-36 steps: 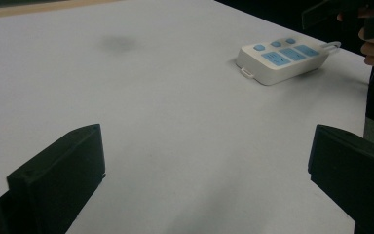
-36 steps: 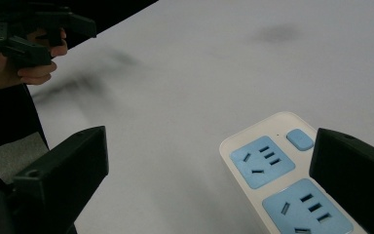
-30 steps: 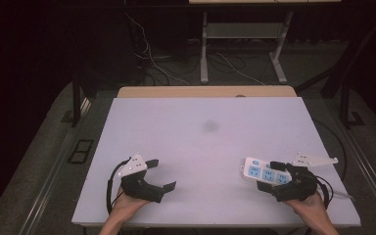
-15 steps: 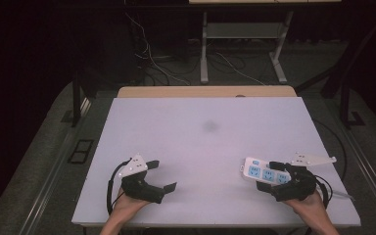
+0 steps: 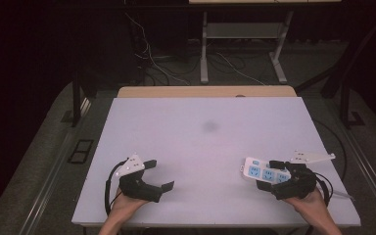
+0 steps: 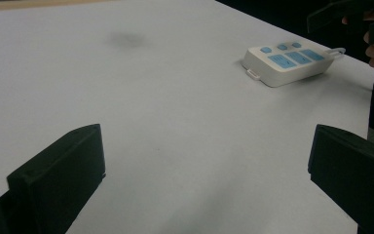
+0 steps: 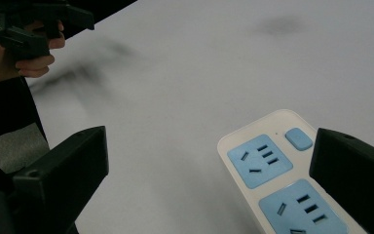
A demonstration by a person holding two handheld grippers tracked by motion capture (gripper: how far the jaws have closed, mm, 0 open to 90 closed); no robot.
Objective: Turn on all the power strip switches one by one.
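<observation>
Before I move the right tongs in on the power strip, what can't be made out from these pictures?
- Power strip: near end cut off by the bottom edge, right gripper view.
- Its right side: hidden behind the right tongs, high view.
- Its cable: hidden behind a hand, left gripper view.
- Dark smudge on the table: too blurred to identify.

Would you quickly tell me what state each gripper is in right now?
Left gripper: open, holding nothing.
Right gripper: open over the power strip, not clamping it.

I see the white table (image 5: 210, 147) evenly lit from overhead, while the floor at nine and three o'clock sinks into near black. My gripper views are soft, the black jaws blurred at six o'clock. The power strip (image 7: 282, 180) casts only faint shadow, without glare.
</observation>
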